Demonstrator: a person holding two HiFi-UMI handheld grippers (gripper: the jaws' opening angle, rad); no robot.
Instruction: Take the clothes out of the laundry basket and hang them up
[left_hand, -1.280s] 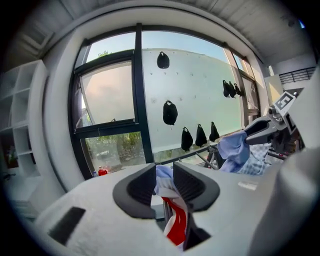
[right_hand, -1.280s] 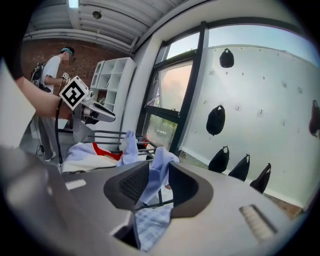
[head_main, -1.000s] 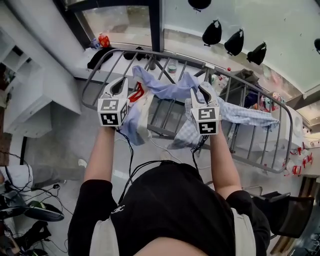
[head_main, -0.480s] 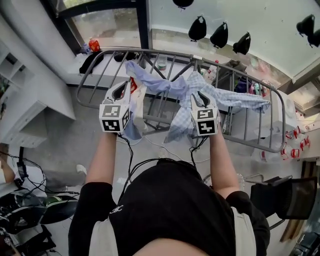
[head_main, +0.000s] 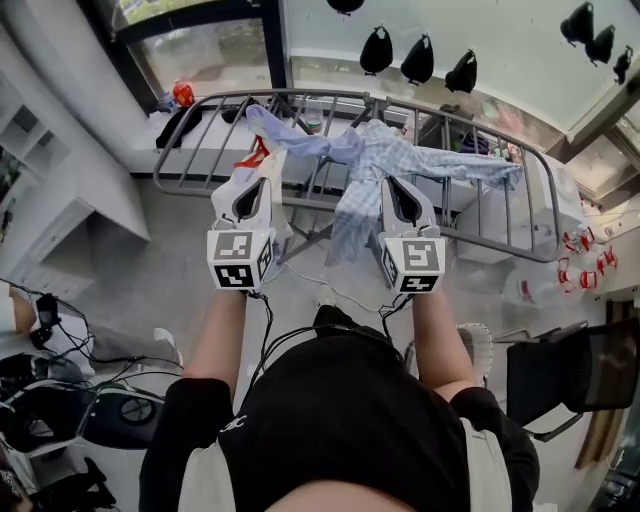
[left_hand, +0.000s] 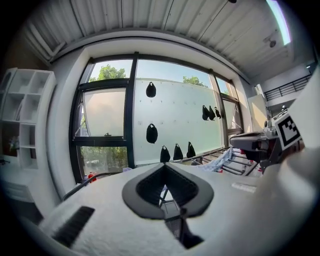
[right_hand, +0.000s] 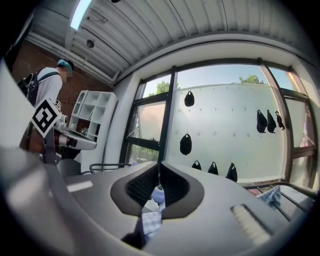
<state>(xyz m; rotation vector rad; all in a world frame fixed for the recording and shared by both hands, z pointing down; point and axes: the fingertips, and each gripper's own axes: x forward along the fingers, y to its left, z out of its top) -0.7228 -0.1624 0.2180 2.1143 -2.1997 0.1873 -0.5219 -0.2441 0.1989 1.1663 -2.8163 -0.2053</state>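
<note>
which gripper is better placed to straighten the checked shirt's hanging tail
Right. The right gripper sits beside the tail of the checked shirt; its jaws have just been closing, with nothing between them. The left gripper is farther off, also shut.

Drying rack (head_main: 300, 94) ahead of left gripper (head_main: 249, 184) and right gripper (head_main: 397, 183). Shirt (head_main: 385, 155) draped on rack, ahead between them. Shelf unit (head_main: 60, 190) left; chair (head_main: 575, 375) right, behind.

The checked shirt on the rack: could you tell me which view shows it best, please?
The head view: the checked shirt lies spread across the rack, sleeves out. The left gripper view catches only a bit at right; the right gripper view only checked scraps low down.
</note>
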